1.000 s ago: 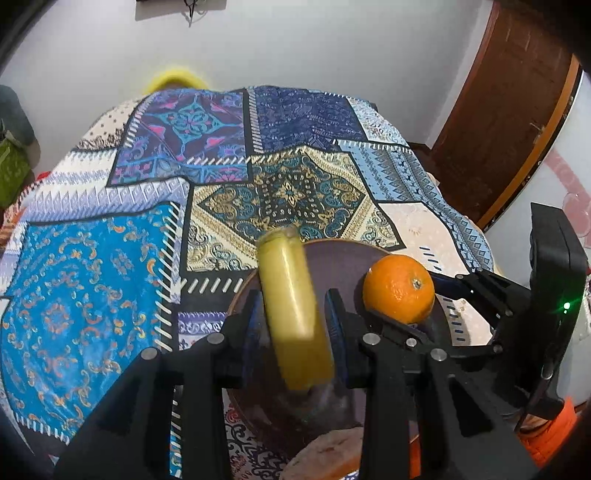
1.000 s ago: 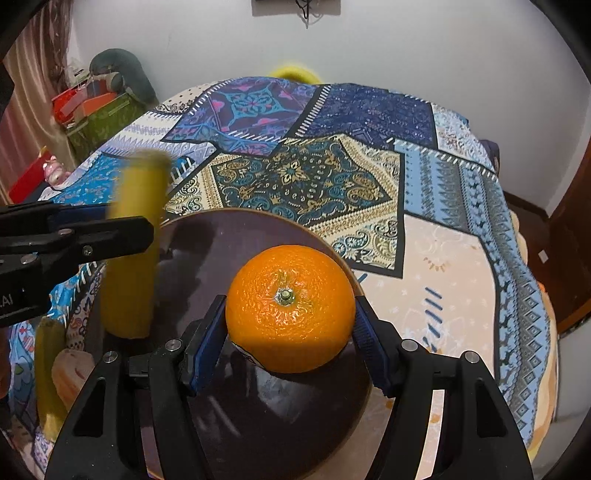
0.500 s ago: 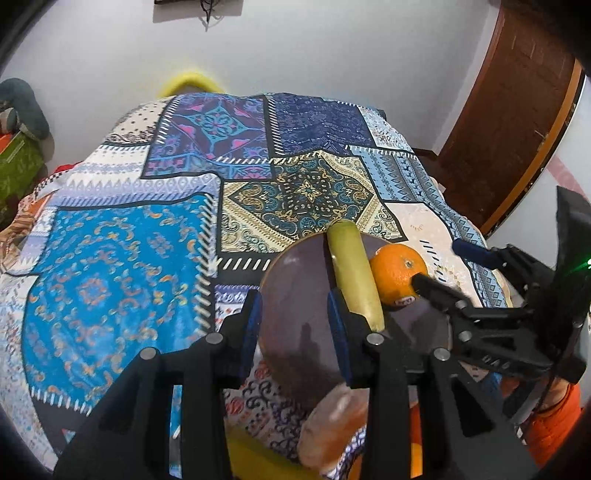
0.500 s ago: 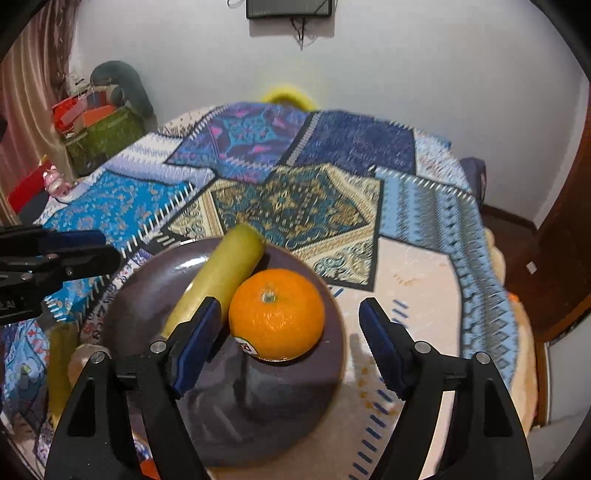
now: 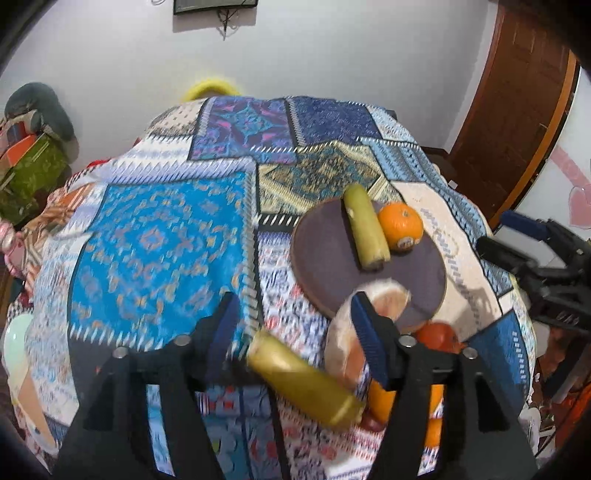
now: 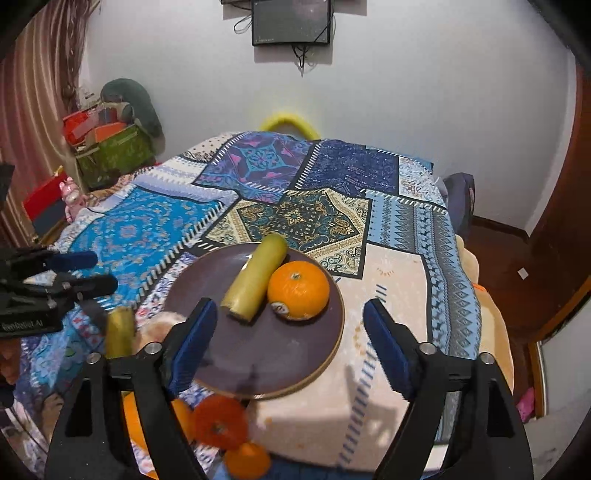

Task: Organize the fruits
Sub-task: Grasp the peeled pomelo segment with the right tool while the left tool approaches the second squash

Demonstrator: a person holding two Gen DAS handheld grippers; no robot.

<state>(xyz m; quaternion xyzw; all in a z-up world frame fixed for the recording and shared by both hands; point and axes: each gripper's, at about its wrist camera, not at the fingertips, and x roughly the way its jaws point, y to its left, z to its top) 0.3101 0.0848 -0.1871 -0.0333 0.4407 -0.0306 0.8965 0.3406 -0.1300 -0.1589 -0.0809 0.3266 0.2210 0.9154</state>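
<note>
A dark round plate (image 6: 295, 350) (image 5: 325, 251) lies on the patterned cloth and holds a yellow-green banana (image 6: 255, 277) (image 5: 365, 227) and an orange (image 6: 298, 290) (image 5: 400, 227) side by side. My left gripper (image 5: 295, 325) is open and empty, above a second banana (image 5: 303, 380) and a pale round fruit (image 5: 354, 332). My right gripper (image 6: 288, 332) is open and empty over the plate's near edge. Loose oranges (image 6: 221, 421) (image 5: 384, 402) and a red fruit (image 5: 439, 336) lie near the front edge.
The bed-like surface carries a patchwork cloth (image 6: 155, 229) (image 5: 155, 236). A green box (image 6: 110, 155) stands at the far left. A brown door (image 5: 517, 110) is at the right. A screen (image 6: 291, 22) hangs on the wall.
Both grippers let go of the banana and the orange onto the plate, opened, and drew back towards the near edge of the surface.
</note>
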